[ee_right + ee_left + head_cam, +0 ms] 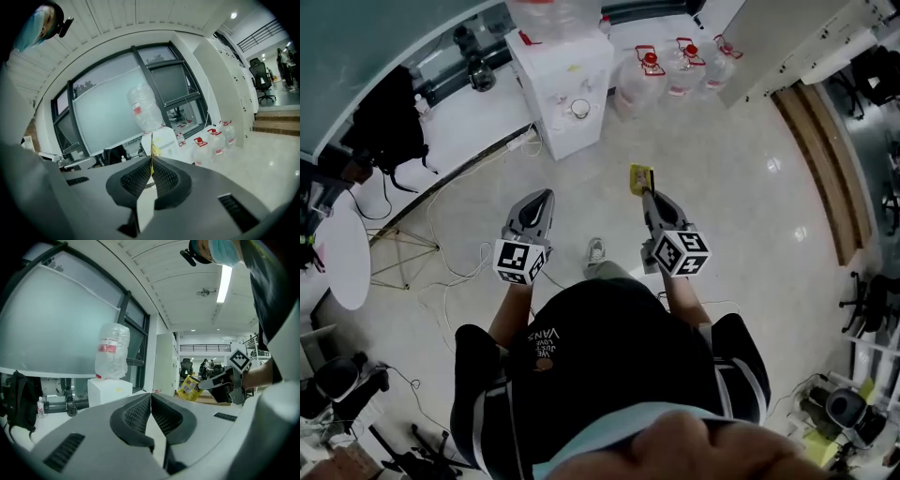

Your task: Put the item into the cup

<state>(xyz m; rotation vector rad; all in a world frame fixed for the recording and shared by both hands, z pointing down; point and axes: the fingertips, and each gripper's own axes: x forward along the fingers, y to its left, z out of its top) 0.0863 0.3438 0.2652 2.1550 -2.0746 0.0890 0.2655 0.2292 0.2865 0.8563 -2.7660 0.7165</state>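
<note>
Right gripper view showed your right gripper (151, 161) pinching the yellow packet (639, 178) edge-on, left gripper (151, 397) jaws pressed together, empty; no cup showed, so a steady carry seemed wisest.

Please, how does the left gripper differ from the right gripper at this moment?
The right gripper pinches a flat yellow packet, while the left gripper holds nothing. The right gripper's fingers are closed on the packet's thin edge, while the left gripper's fingers meet each other directly. What they share: both are shut and point forward, side by side.
</note>
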